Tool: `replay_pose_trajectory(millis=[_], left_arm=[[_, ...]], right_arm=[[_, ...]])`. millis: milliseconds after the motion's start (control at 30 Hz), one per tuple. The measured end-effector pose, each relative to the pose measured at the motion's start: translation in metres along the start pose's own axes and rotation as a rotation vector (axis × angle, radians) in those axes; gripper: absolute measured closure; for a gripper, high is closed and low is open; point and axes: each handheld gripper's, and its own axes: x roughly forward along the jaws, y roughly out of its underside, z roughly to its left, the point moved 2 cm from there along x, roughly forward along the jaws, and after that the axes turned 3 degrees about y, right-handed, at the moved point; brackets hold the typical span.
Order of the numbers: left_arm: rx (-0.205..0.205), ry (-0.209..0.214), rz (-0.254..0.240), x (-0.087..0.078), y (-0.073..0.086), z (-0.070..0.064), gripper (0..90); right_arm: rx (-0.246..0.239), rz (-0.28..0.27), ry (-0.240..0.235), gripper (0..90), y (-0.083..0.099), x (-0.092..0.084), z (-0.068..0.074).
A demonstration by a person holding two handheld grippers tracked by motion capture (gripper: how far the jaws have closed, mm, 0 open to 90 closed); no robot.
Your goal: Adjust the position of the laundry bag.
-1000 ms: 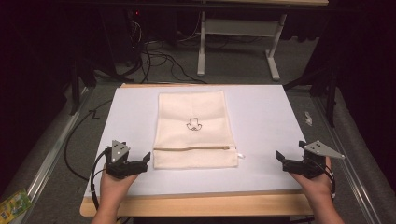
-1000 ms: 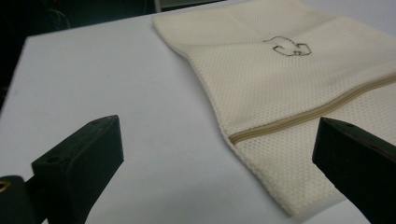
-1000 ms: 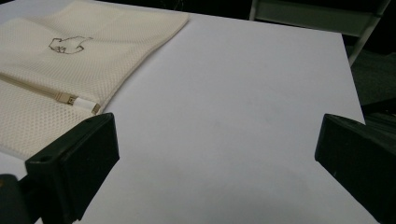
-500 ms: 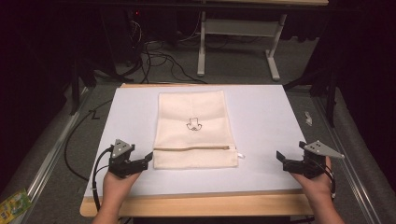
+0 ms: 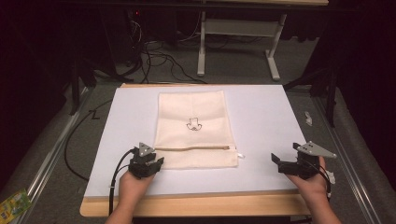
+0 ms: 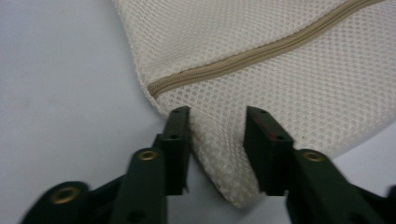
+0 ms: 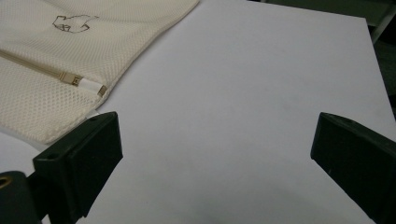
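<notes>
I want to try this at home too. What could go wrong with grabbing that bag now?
The left gripper straddles only the very corner of the mesh bag, jaws not yet closed, so the thin mesh might slip out. The right gripper is wide open and away from the bag; pulled by one corner, it could drag or bunch. A jaw might snag the zipper.

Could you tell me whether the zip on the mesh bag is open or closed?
Closed. The zip runs as one unbroken line across the bag, and its pull sits at the end by the bag's edge, with no gap.
</notes>
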Motion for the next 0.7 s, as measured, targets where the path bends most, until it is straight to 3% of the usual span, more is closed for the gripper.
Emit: replay_pose_trajectory(millis=[133, 200, 300, 400, 467, 567, 700], left_arm=[[0.042, 0.029, 0.004, -0.001, 0.001, -0.004, 83.6], [0.064, 0.052, 0.02, -0.002, 0.001, -0.007, 86.0], [0.092, 0.156, 0.053, -0.008, 0.003, -0.015, 86.4], [0.156, 0.207, 0.096, -0.014, 0.006, -0.027, 86.4], [0.18, 0.219, 0.111, -0.015, 0.006, -0.035, 86.4], [0.228, 0.199, 0.117, -0.013, 0.005, -0.043, 86.2], [0.235, 0.209, 0.114, -0.013, 0.005, -0.042, 85.9]], right_arm=[[0.001, 0.014, -0.011, 3.6, 0.001, 0.002, 0.003], [0.006, 0.015, -0.018, 4.3, 0.002, 0.002, 0.004], [0.016, 0.015, -0.039, 6.6, 0.001, 0.003, 0.009], [0.01, 0.015, -0.063, 9.5, 0.0, 0.007, 0.016], [0.011, 0.015, -0.084, 18.0, -0.001, 0.009, 0.021], [0.027, 0.016, -0.132, 30.3, -0.005, 0.018, 0.033], [-0.001, 0.085, -0.182, 43.6, -0.009, 0.041, 0.055]])
